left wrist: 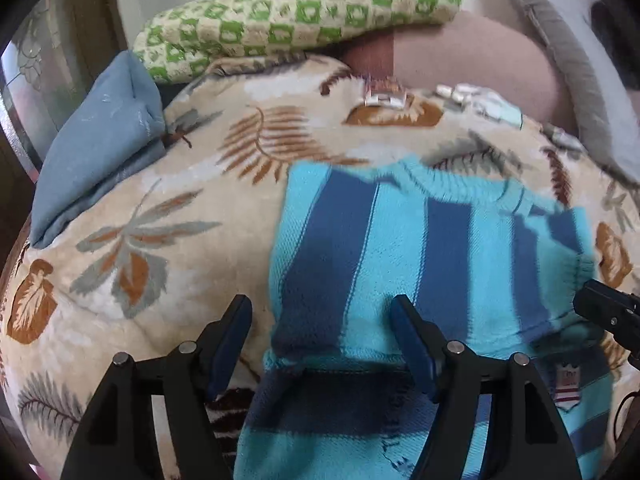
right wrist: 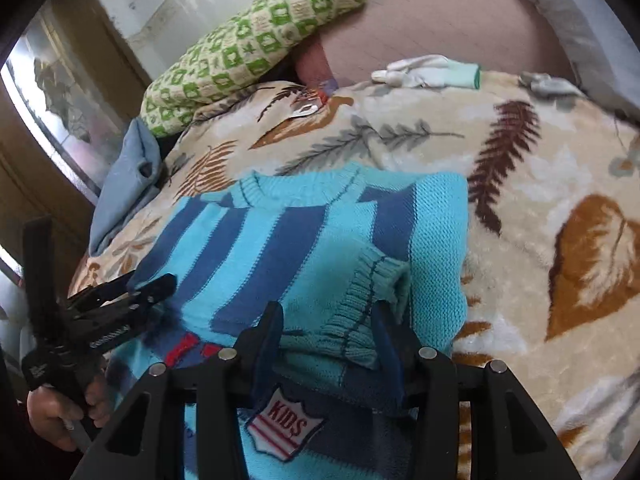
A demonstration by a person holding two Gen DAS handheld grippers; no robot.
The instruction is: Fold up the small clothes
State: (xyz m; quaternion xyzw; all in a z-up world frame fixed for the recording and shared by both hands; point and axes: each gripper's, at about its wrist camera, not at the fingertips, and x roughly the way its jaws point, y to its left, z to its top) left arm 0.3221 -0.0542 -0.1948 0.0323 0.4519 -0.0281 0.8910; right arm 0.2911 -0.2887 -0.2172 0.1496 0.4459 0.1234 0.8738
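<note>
A small knit sweater (left wrist: 400, 240) in turquoise and dark blue stripes lies flat on a leaf-print blanket (left wrist: 180, 160), neck away from me. My left gripper (left wrist: 320, 308) hovers open over its lower left edge, one finger over the blanket, the other over the knit. In the right wrist view the sweater (right wrist: 300, 240) has a sleeve folded across its body. My right gripper (right wrist: 328, 316) is closed on the ribbed cuff (right wrist: 360, 312), whose bunched knit fills the gap between the pads. The left gripper (right wrist: 152, 286) shows at the sweater's left side, held by a hand (right wrist: 60, 412).
A green checked pillow (left wrist: 300, 12) and pink bedding (left wrist: 480, 52) lie behind the sweater. A folded blue cloth (left wrist: 100, 148) sits at the blanket's left edge. White gloves (right wrist: 428, 70) rest at the far side, a grey cushion (left wrist: 560, 60) beyond them. A "KIDS" badge (right wrist: 286, 428) marks the hem.
</note>
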